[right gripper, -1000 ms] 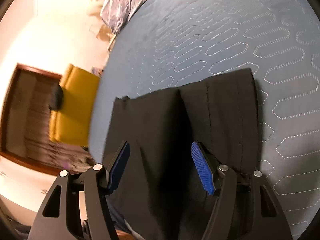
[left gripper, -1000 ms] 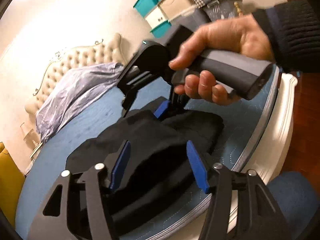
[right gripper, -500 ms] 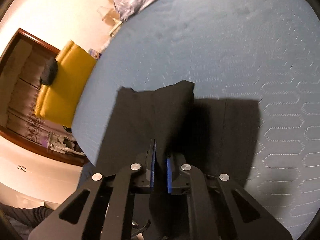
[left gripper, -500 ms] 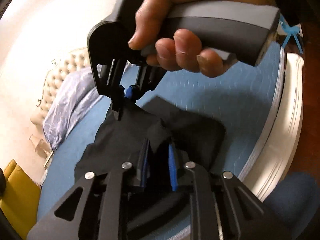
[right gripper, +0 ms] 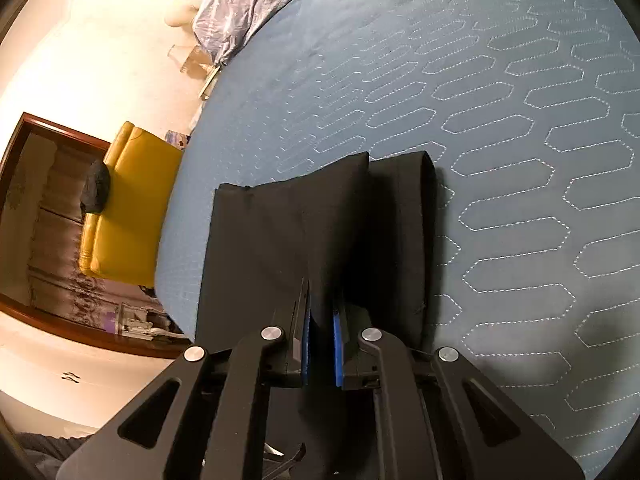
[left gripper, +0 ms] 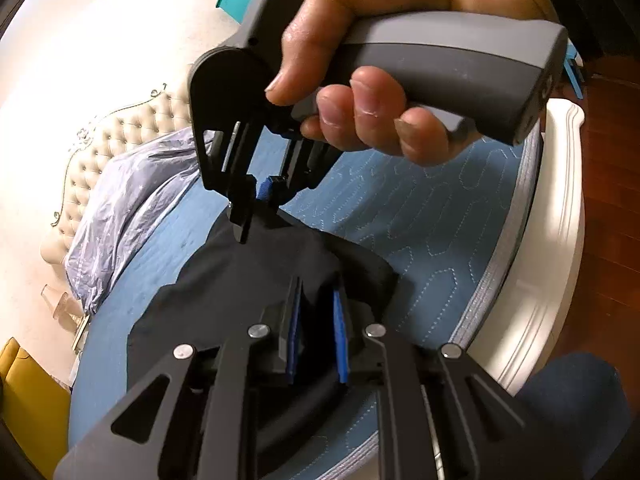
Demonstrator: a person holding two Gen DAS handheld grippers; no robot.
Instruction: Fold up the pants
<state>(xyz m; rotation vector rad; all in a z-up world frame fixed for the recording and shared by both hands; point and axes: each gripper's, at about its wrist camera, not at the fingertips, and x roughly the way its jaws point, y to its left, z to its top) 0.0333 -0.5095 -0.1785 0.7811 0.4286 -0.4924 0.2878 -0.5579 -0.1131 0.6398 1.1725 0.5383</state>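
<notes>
Black pants [right gripper: 304, 240] are lying on the blue quilted bed [right gripper: 500, 128], near its white footboard [left gripper: 560, 264], already doubled into a compact stack. Left gripper [left gripper: 316, 340] and right gripper [right gripper: 320, 352] are each pinching a near edge of cloth, lifting it. Judging: another fold toward the far side is remaining.

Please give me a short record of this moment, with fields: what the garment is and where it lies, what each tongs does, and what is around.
garment: black pants, partly folded, one edge lifted
surface: blue quilted bed cover
left tongs: shut on a fold of the pants
right tongs: shut on the pants edge; also seen in the left view
hand: grips the right tongs' grey handle
nearby: lilac duvet by the tufted headboard, yellow armchair beside the bed
</notes>
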